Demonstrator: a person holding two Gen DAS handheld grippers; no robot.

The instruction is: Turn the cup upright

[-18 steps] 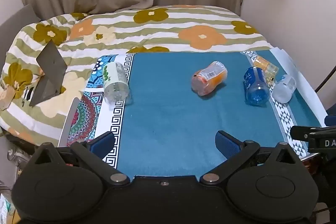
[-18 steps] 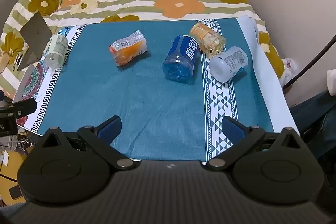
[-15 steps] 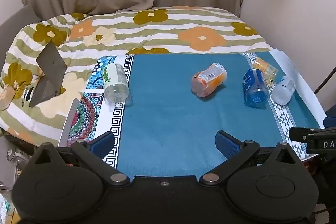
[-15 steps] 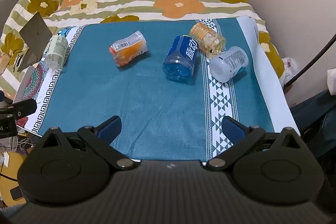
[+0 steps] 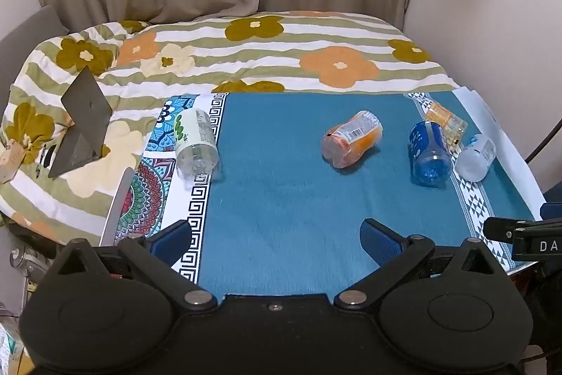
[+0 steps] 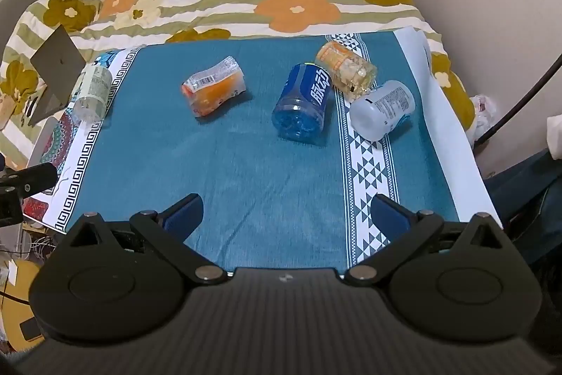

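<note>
Left wrist view: the left gripper (image 5: 275, 236) is hanging wide open and empty over the blue cloth (image 5: 281, 199). Compared w/ half a second ago almost nothing is moving — the green-label cup (image 5: 194, 141) is lying on its side at the cloth's left border.

Right wrist view: the right gripper (image 6: 286, 211) is also spread open, holding nothing. Orange cup (image 6: 213, 86), blue cup (image 6: 305, 102), yellow cup (image 6: 346, 72) & white cup (image 6: 383, 109) are all lying down — no flip begun yet, I think.

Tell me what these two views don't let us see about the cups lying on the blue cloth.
- Yellow cup, left wrist view: partly hidden behind the blue cup.
- Green-label cup, right wrist view: too small to read.
- Every cup's mouth: faces away in both views.
</note>
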